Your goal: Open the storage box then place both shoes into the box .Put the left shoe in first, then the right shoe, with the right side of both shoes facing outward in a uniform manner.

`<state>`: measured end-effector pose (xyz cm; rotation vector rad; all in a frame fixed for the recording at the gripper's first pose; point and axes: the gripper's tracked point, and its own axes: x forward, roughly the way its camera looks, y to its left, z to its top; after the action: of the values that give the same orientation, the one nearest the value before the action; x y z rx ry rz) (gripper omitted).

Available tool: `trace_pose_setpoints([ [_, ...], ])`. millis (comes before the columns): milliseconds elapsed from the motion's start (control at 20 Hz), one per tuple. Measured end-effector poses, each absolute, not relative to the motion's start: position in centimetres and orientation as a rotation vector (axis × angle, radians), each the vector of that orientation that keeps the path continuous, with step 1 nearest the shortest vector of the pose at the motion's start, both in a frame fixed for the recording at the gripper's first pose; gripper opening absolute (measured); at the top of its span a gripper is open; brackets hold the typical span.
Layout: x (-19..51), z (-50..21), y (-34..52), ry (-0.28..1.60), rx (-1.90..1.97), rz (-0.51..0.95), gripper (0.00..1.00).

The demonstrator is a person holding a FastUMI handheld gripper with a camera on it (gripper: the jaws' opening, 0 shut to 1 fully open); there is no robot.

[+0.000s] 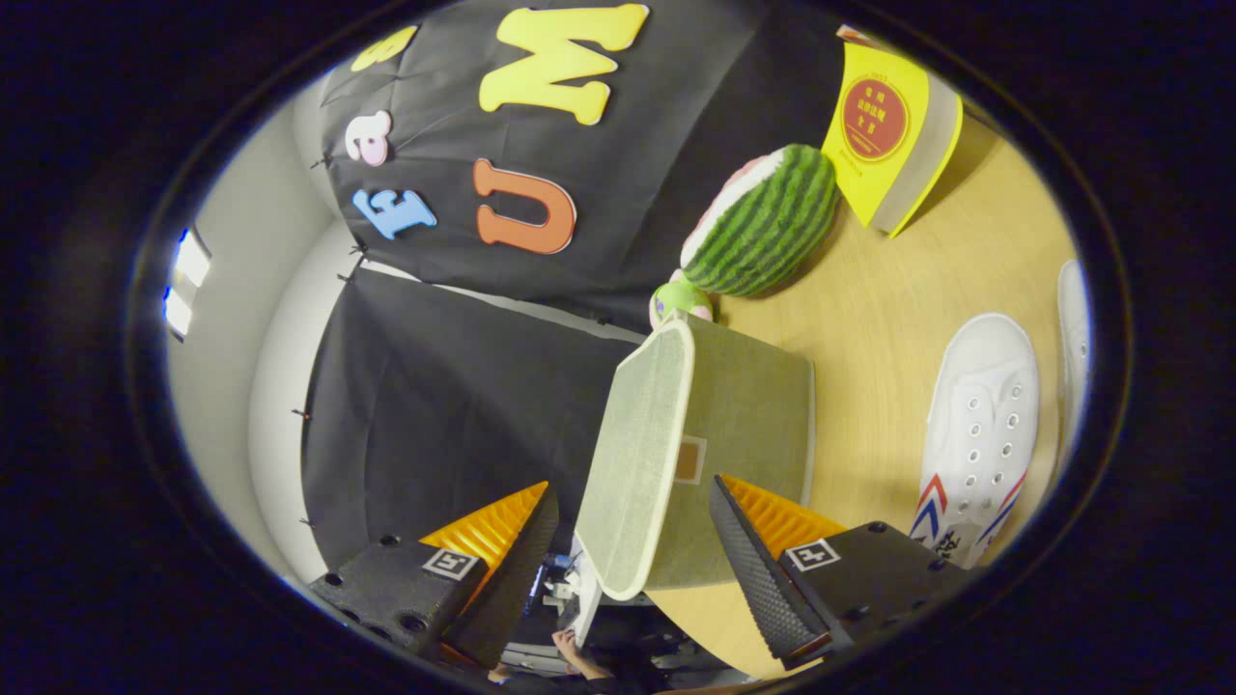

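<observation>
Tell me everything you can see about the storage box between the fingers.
The storage box looks like grey-green woven fabric with pale piping along its edges and a small brownish patch on one face. Its lid appears closed. It stands on the wooden table, near the watermelon toy, with a white shoe beside it. The gripper is open, its fingers on either side of the box's near end; whether they touch it is unclear.

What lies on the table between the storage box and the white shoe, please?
In the gripper view that stretch is bare wooden table: nothing sits between the storage box and the white shoe. The open gripper straddles the box's near corner.
</observation>
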<state>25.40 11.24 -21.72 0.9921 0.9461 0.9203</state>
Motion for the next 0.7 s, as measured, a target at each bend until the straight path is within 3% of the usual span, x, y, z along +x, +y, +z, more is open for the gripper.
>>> trace_pose_setpoints([
  [350, 27.8, -25.2, 14.5, 1.092, 1.041, 0.996, 0.93],
  [600, 28.3, -24.4, 15.5, 1.144, 1.108, 1.048, 0.46],
  [650, 28.3, -24.2, 15.3, 1.153, 1.129, 1.049, 0.34],
  [700, 28.3, -23.9, 15.6, 1.154, 1.141, 1.045, 0.10],
])
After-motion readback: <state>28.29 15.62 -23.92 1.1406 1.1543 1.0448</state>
